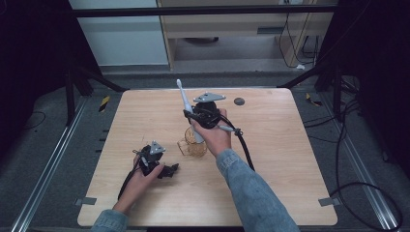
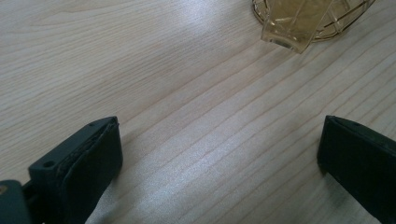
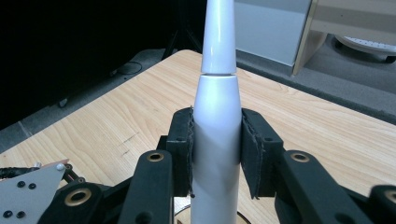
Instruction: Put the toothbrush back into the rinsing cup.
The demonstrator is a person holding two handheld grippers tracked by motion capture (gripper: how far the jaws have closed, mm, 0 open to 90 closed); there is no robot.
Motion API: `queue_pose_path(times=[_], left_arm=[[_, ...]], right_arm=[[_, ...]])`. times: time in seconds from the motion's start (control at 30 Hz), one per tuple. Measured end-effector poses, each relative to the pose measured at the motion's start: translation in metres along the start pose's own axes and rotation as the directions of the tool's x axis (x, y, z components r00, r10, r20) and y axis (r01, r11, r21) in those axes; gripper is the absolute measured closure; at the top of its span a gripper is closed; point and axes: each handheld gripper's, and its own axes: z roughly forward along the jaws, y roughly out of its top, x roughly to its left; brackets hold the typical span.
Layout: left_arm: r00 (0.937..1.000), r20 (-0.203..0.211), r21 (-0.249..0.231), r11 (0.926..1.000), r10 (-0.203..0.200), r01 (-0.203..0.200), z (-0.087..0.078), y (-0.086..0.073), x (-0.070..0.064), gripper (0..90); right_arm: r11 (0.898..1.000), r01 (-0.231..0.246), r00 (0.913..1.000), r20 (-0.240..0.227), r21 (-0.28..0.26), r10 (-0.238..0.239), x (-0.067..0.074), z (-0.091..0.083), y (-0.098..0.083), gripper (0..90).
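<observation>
A white electric toothbrush (image 1: 186, 108) stands nearly upright above a gold wire cup holder (image 1: 193, 147) near the table's middle. My right gripper (image 1: 196, 116) is shut on the toothbrush handle (image 3: 217, 135), with both pads pressed on its sides and its lower end down at the holder. In the left gripper view, the holder (image 2: 310, 21) with a clear amber insert lies ahead of the jaws. My left gripper (image 1: 170, 170) rests low on the table at the front left, open, with bare wood between its fingers (image 2: 88, 163).
A light wooden table (image 1: 270, 159) carries a small dark round disc (image 1: 239, 101) near its far edge. Black cables trail across the floor at the right. A pale cabinet and a shelf stand beyond the far edge.
</observation>
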Motion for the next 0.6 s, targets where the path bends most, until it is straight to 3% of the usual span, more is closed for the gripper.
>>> queue_pose_path(times=[0.6], left_arm=[[1.0000,0.000,0.004,1.0000,0.005,-0.005,0.000,0.000,0.000,0.0]], right_arm=[[1.000,-0.006,1.0000,0.001,0.027,0.006,-0.002,0.007,-0.016,66.9]])
